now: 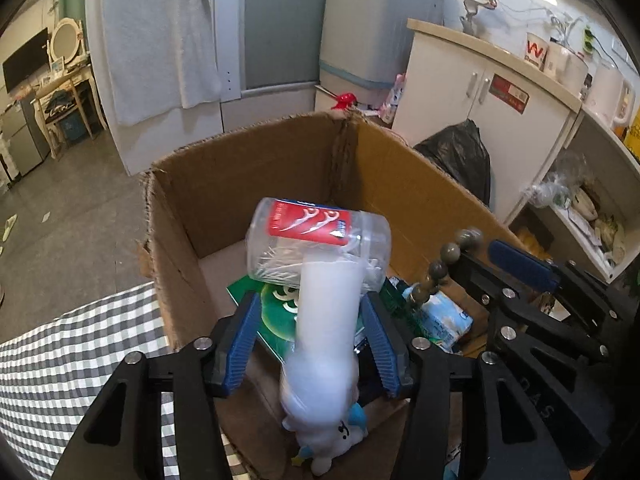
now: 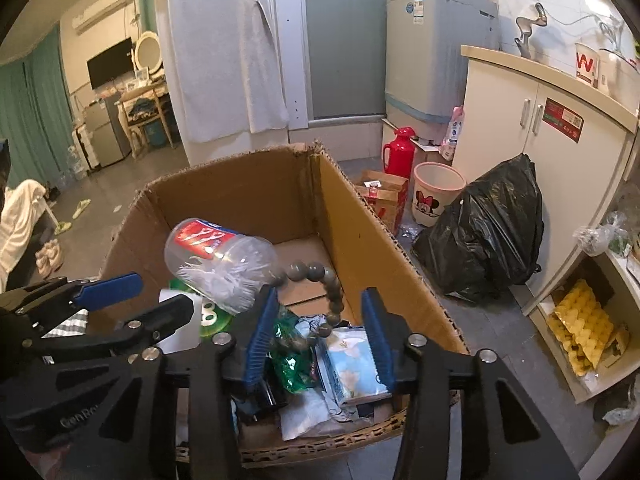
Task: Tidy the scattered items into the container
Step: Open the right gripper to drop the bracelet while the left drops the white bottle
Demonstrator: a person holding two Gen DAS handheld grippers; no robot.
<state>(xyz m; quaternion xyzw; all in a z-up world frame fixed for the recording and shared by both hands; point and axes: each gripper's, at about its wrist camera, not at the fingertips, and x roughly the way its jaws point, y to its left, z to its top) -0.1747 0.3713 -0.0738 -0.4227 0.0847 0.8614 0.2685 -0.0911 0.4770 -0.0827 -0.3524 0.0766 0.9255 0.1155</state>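
A black rubbish bag (image 2: pixel 486 236) slumps at 3 o'clock of the corrugated cardboard box (image 2: pixel 360 216). Above the box hang a clear floss-pick jar (image 2: pixel 218 258) (red label), a blurred white tube (image 1: pixel 326 320) and a bead bracelet (image 2: pixel 320 280). Left gripper (image 1: pixel 314 342) and right gripper (image 2: pixel 318 336) fingers are spread wide, gripping nothing.

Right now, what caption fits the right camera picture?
Bead bracelet and floss-pick jar dropping into the cardboard box.
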